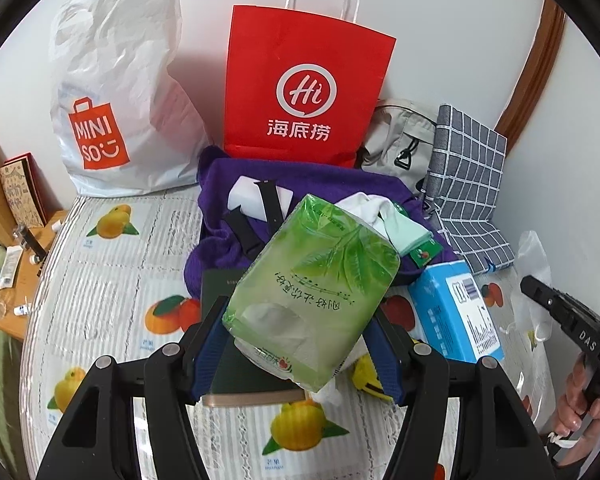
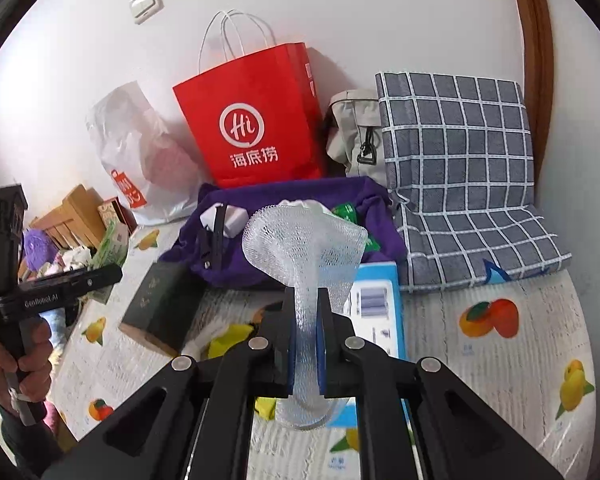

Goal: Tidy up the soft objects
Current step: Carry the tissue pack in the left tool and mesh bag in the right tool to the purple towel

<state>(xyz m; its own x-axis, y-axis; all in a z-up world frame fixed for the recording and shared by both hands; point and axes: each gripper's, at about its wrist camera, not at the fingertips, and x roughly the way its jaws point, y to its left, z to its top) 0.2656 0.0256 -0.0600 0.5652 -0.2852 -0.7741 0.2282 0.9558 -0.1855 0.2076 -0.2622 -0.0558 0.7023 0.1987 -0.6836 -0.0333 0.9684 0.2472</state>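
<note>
A green pack of tissues point(image 1: 316, 288) is held off the bed, with my left gripper point(image 1: 300, 344) shut on its lower end; blue pads point(image 1: 208, 348) press it from both sides. My right gripper point(image 2: 305, 308) is shut on a white foam net sleeve point(image 2: 304, 248), which fans out above the fingers. Beneath both lies a purple garment point(image 2: 260, 248) with white cloth point(image 1: 376, 208) and a black strap point(image 1: 270, 204) on it. In the right wrist view the left gripper point(image 2: 60, 280) shows at the left, in a person's hand point(image 2: 16, 360).
Against the wall stand a red paper bag point(image 1: 304, 92), a white plastic shopping bag point(image 1: 116, 92), a beige bag point(image 2: 354, 132) and a grey checked cushion point(image 2: 460, 168). A blue box point(image 1: 456, 312), a dark green book point(image 2: 156, 300) and a yellow item point(image 1: 368, 372) lie on the fruit-print mat point(image 1: 112, 280).
</note>
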